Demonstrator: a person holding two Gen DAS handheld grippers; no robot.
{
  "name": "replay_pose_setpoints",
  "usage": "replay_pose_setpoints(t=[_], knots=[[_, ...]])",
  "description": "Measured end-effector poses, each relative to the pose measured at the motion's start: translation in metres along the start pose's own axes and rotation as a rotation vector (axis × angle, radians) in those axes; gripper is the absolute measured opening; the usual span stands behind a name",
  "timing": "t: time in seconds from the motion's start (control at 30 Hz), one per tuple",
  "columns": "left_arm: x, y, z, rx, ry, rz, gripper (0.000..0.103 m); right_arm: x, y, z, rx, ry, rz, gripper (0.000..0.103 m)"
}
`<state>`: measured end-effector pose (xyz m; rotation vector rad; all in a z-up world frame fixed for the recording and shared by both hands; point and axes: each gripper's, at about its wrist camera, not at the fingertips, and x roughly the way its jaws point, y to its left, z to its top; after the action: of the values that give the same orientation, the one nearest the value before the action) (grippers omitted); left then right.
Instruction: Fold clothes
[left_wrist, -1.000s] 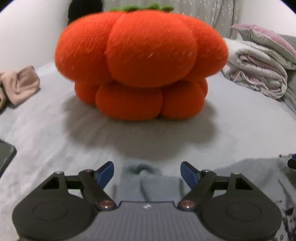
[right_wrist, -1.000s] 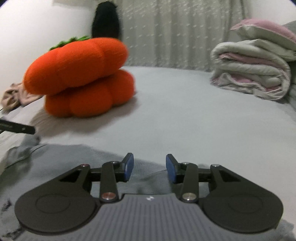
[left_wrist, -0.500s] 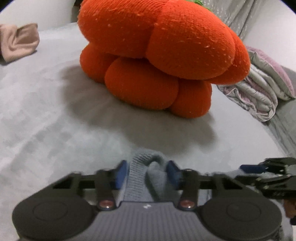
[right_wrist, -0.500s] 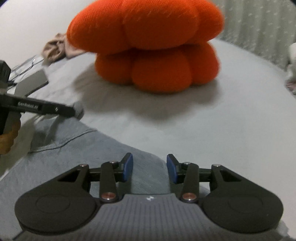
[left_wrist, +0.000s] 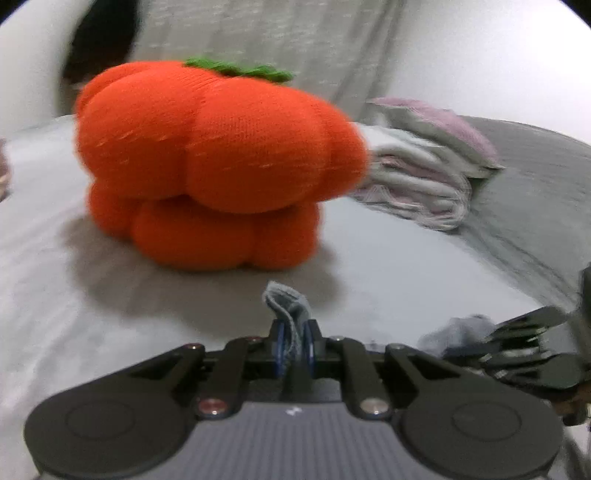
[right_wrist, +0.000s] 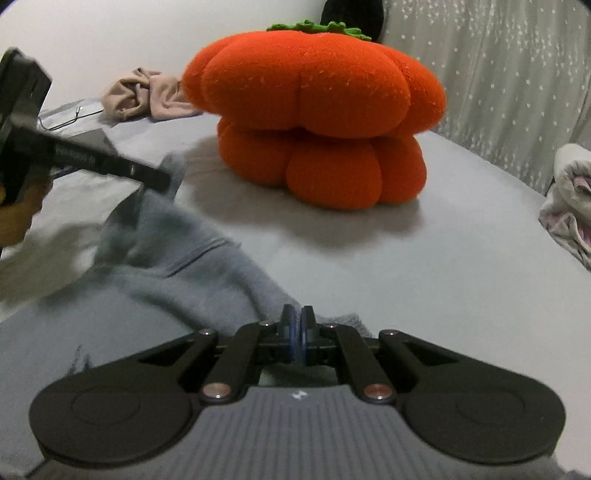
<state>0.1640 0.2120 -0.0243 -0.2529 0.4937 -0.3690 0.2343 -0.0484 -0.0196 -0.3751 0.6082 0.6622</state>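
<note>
From my left wrist, my left gripper (left_wrist: 294, 345) is pinched tight on a fold of the grey sweater (left_wrist: 287, 306); a soft knitted tab of it sticks up just past my blue pads. Ahead of the fingertips sits a big orange pumpkin cushion (left_wrist: 218, 173), lobed and plush, with a green felt stem on top. To its right, farther off, lies a stack of folded blankets (left_wrist: 424, 173), quilted in pale grey and pink. Everything rests on a smooth grey bedsheet (left_wrist: 388, 266). At the far right edge my other gripper shows, blurred.

From my right wrist, my right gripper (right_wrist: 297, 334) is closed together, with the sweater's (right_wrist: 177, 266) edge bunched right at the fingertips. The fleecy cloth runs away to the left, lifted toward my left gripper (right_wrist: 151, 177), which grips its far end. The pumpkin cushion (right_wrist: 317, 110) is straight ahead, and a crumpled beige cloth (right_wrist: 144, 94) lies beyond it to the left.
</note>
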Motion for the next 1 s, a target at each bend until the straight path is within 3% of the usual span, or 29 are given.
replay_pose_setpoints(t=[0.1, 0.17, 0.3, 0.37, 0.5, 0.6, 0.67, 0.83, 1.0], knots=[[-0.009, -0.003, 0.001, 0.011, -0.026, -0.091, 0.019, 0.005, 0.01, -0.015, 0.016, 0.057, 0.003, 0.004], [-0.012, -0.002, 0.004, 0.004, -0.042, -0.093, 0.05, 0.01, 0.016, -0.024, 0.023, 0.095, -0.002, 0.004], [-0.014, 0.009, 0.005, -0.056, -0.051, -0.077, 0.059, 0.005, 0.021, -0.027, 0.051, 0.116, 0.0, 0.013], [-0.007, 0.015, 0.006, -0.096, -0.041, -0.053, 0.069, 0.003, 0.021, -0.022, 0.052, 0.141, 0.009, 0.014], [0.014, 0.028, 0.006, -0.188, 0.014, 0.057, 0.069, -0.007, 0.013, -0.011, 0.088, 0.131, 0.041, 0.016], [0.024, 0.041, 0.004, -0.268, 0.039, 0.141, 0.069, -0.015, 0.003, 0.0, 0.127, 0.08, 0.035, 0.036], [0.029, 0.047, 0.001, -0.297, 0.051, 0.194, 0.069, -0.014, -0.003, 0.011, 0.128, 0.063, 0.016, 0.038], [0.041, 0.048, -0.005, -0.314, 0.054, 0.293, 0.064, 0.022, -0.015, 0.033, 0.104, 0.133, -0.022, 0.038], [0.057, 0.04, -0.006, -0.288, 0.081, 0.286, 0.044, 0.05, -0.018, 0.03, 0.086, 0.294, -0.037, 0.038]])
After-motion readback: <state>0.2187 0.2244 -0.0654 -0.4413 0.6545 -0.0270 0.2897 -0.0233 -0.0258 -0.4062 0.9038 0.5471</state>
